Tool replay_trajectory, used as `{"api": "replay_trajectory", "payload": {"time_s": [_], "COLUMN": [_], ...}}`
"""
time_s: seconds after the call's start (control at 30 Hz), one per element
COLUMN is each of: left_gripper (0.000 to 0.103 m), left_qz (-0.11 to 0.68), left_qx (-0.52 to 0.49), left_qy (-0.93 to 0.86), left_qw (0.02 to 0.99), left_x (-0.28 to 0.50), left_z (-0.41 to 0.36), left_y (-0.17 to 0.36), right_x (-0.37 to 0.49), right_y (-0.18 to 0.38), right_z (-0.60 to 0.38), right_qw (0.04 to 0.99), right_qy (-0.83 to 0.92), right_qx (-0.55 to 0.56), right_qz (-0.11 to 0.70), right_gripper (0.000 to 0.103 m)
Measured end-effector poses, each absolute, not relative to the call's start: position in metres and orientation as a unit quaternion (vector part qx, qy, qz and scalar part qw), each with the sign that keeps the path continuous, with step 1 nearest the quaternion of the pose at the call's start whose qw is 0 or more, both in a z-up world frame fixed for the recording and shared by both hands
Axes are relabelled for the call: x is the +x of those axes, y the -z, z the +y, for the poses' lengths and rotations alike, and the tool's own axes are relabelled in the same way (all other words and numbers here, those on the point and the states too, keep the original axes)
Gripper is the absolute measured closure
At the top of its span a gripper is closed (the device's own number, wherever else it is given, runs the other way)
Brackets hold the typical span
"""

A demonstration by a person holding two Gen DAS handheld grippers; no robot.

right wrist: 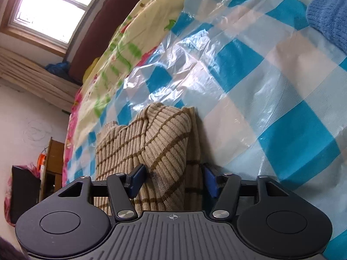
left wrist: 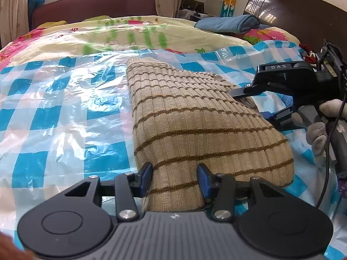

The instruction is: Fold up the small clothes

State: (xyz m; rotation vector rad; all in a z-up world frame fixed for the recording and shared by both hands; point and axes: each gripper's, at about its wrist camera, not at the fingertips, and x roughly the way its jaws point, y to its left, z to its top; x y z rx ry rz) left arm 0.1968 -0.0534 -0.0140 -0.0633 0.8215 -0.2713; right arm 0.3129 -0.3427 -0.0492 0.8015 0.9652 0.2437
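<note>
A beige ribbed knit garment with brown stripes (left wrist: 190, 117) lies folded on the blue-and-white checked plastic sheet (left wrist: 65, 99) over the bed. My left gripper (left wrist: 175, 179) is open, its blue pads either side of the garment's near end. My right gripper (right wrist: 172, 181) is open too, with a raised fold of the same garment (right wrist: 164, 143) between its pads. In the left wrist view the right gripper (left wrist: 238, 93) shows at the garment's right edge, one finger against the cloth.
A floral quilt (left wrist: 121, 32) covers the far half of the bed, with a folded blue cloth (left wrist: 229, 23) near the dark headboard (left wrist: 299, 8). A blue knit item (right wrist: 329, 17) lies on the sheet at the upper right of the right wrist view. A gloved hand (left wrist: 316, 134) holds the right gripper.
</note>
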Motion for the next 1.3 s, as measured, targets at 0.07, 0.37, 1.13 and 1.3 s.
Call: {"api": "replay_trajectory", "payload": {"time_s": [0.07, 0.37, 1.13, 1.3], "left_gripper": [0.054, 0.054, 0.053, 0.054], "left_qz": [0.397, 0.385, 0.376, 0.350], "left_qx": [-0.032, -0.041, -0.073, -0.083], "left_qy": [0.133, 0.132, 0.113, 0.107], "left_qw": [0.907, 0.912, 0.917, 0.927], "left_x": [0.197, 0.198, 0.209, 0.202], "left_z": [-0.053, -0.049, -0.042, -0.036], "left_y": [0.014, 0.011, 0.012, 0.000], "right_x": [0.311, 0.310, 0.307, 0.298], "right_y": [0.047, 0.051, 0.002, -0.024], "right_z": [-0.345, -0.345, -0.311, -0.308], "right_qw": [0.806, 0.812, 0.862, 0.854], "right_qy": [-0.116, -0.114, -0.149, -0.208], "right_qx": [0.373, 0.357, 0.252, 0.302], "right_qz": [0.444, 0.448, 0.413, 0.370], "right_gripper": [0.059, 0.042, 0.085, 0.086]}}
